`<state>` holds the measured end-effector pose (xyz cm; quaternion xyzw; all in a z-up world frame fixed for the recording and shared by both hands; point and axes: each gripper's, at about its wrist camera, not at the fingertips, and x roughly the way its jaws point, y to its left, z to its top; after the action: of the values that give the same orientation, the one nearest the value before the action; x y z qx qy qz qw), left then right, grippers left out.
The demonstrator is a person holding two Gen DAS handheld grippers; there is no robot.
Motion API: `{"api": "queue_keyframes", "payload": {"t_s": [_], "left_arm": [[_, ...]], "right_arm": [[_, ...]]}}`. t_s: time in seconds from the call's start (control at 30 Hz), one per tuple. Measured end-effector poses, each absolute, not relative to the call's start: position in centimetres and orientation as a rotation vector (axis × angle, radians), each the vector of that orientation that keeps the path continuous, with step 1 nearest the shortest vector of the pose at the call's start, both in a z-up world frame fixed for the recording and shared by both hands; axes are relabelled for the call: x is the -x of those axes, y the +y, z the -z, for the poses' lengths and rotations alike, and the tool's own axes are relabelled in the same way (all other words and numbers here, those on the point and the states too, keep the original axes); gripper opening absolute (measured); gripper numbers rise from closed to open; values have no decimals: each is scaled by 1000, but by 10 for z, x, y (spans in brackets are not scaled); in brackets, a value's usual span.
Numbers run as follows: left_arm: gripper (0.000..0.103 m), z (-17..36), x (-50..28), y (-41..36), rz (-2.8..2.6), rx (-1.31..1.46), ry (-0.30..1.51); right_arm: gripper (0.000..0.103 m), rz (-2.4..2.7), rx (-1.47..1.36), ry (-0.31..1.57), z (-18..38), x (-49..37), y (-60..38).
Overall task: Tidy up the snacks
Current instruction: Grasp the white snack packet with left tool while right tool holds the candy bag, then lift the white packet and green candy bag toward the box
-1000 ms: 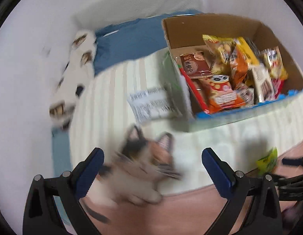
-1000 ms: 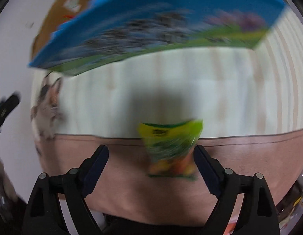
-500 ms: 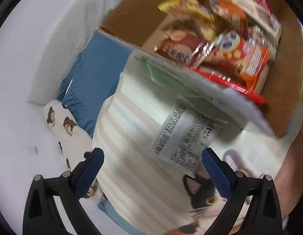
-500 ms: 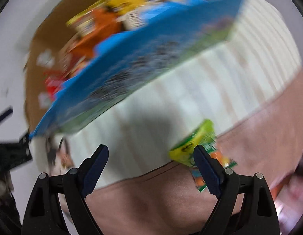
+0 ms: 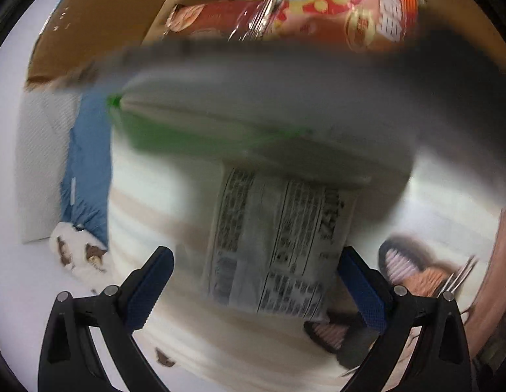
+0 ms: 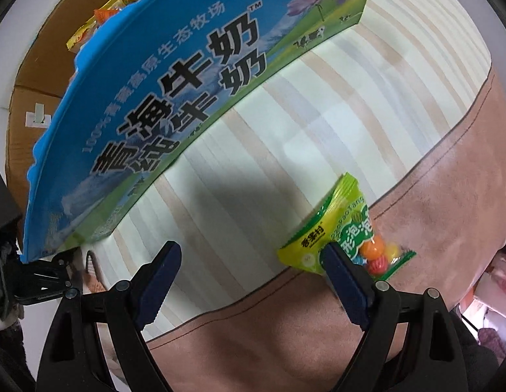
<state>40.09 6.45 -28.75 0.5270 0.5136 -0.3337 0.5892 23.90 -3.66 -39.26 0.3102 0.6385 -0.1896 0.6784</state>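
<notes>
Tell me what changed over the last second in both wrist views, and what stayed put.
The left gripper dropped from a wide view of the cardboard box to straddle the white printed packet beside it, jaws open, nothing gripped. The right gripper rolled and drifted; the green candy bag now sits by its right finger, not centred. Both stayed open; packet, bag and box did not move.

Left wrist view: looks steeply down, close above a blurred white printed snack packet [image 5: 279,245] beside the open brown cardboard box [image 5: 99,29].
Right wrist view: looks straight down at the cream striped bedcover [image 6: 318,114].
Shared: the box, its blue printed side [image 6: 174,91], and the bedcover [image 5: 148,196].
</notes>
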Motion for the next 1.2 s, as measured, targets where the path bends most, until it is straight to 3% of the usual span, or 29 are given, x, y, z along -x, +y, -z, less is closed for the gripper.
{"api": "queue_keyframes", "payload": {"t_s": [0.03,0.13,0.17,0.63,0.8,1.2], "left_arm": [[100,286,-405,63,797,-1184,1220],[69,280,-409,60,824,-1093,1258],[68,279,-410,59,821,-1077,1263],[67,268,-339,88,508,-664,1397],[67,269,-301,96,348,-322,1491],[67,278,-251,93,129,121,1594]], "right_arm": [[91,424,-697,1435,392,-241,-39],[91,414,-692,1444,387,-243,-49],[91,409,-692,1444,386,-244,-49],[91,332,-708,1430,382,-199,-99],[91,181,-499,1484,382,-197,-99],[91,-47,-144,1521,389,-159,-92]]}}
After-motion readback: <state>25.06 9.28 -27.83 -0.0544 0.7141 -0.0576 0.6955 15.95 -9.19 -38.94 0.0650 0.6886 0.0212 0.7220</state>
